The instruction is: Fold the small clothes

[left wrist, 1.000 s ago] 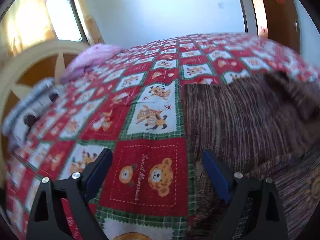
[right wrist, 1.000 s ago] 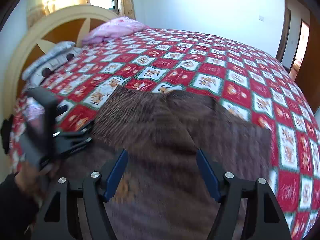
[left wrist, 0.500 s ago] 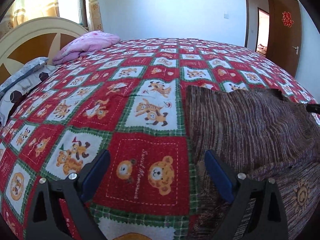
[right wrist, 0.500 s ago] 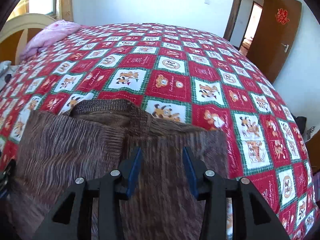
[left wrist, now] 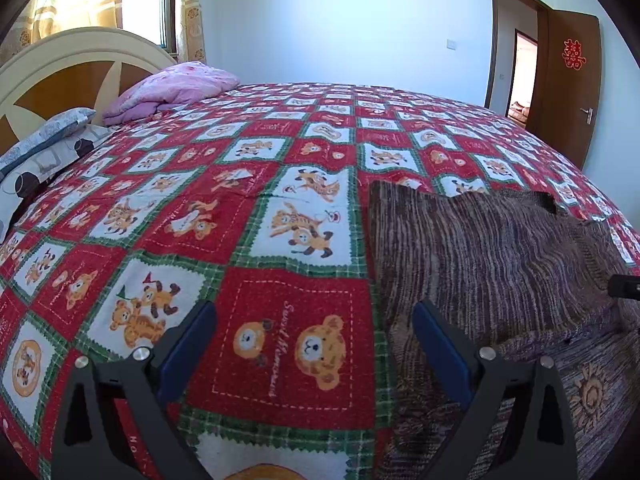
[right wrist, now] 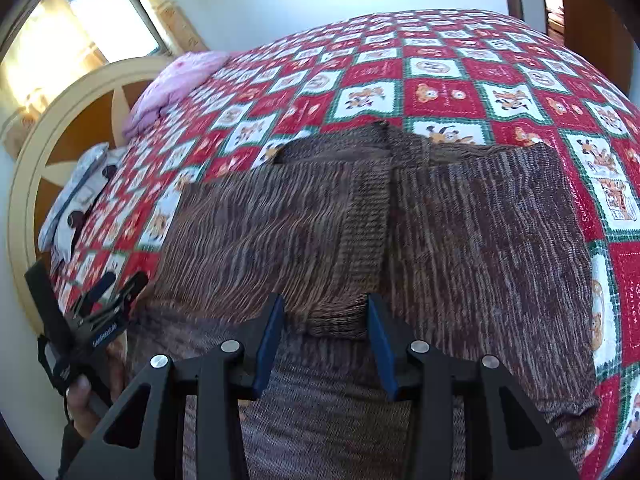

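Right now my right tool has just been closing around a ribbed cuff of the brown knit sweater. The cuff sits between the blue pads, but I cannot tell whether they press it yet, so I count the tool as narrowed and not gripping. My left tool stands wide and holds nothing, hovering over the red bear-print bedspread just beside the sweater's edge.

The sweater lies flat on the bed, both sleeves folded in across its body.

The likeliest slip, I judge, is pinching only the top layer of the cuff: the knit is thick and loose, and a shallow bite would let it slide out once I lift. Closing too deep could catch the body cloth underneath and drag the whole garment out of square. With my left tool off the cloth, nothing anchors the far side, so a pull may skew it.

My right view shows the cuff between the pads, the collar, and my left hand around its tool at the bed's edge. My left view shows none of that; it gives the sweater's near edge, a sun motif on the knit, and the open door.
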A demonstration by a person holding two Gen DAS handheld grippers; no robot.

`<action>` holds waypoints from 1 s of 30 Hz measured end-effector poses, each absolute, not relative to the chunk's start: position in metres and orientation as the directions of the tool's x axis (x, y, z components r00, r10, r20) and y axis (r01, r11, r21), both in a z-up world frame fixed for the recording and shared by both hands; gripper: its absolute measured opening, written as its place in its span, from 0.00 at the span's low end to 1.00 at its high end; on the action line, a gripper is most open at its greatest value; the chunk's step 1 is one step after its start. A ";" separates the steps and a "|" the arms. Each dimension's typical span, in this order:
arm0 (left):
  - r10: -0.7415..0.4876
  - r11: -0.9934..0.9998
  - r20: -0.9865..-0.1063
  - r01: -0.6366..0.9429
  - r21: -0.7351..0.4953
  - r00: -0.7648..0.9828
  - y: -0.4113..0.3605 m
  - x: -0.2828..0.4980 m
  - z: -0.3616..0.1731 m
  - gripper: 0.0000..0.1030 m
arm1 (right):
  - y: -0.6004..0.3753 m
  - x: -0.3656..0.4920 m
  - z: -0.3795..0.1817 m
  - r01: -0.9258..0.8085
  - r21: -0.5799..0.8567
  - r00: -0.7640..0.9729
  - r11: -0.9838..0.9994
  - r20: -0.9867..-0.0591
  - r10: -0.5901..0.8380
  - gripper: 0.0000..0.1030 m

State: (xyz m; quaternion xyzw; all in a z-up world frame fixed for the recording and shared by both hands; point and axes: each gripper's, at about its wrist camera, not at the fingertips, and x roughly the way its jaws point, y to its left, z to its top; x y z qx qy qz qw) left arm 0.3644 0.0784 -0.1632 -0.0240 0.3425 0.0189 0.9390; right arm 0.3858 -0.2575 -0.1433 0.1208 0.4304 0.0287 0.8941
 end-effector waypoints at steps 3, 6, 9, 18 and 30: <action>0.008 0.998 -0.640 -0.050 -0.048 0.768 0.081 0.363 -0.163 0.97 | -0.259 0.387 -0.148 0.065 0.226 0.625 0.972 -0.769 0.137 0.02; -0.001 0.997 -0.640 -0.046 -0.056 0.768 0.081 0.363 -0.163 0.97 | -0.254 0.375 -0.142 0.037 0.209 0.641 0.977 -0.756 0.137 0.02; -0.006 0.998 -0.644 -0.036 -0.051 0.765 0.079 0.364 -0.164 0.97 | -0.247 0.357 -0.134 0.004 0.158 0.664 0.988 -0.739 0.115 0.02; 0.011 1.000 -0.663 -0.013 0.003 0.748 0.069 0.366 -0.167 1.00 | -0.246 0.362 -0.139 0.087 -0.009 0.655 0.996 -0.753 -0.064 0.46; -0.006 1.000 -0.640 -0.003 -0.014 0.768 0.070 0.362 -0.163 1.00 | -0.218 0.395 -0.164 -0.035 0.085 0.596 0.996 -0.798 0.090 0.48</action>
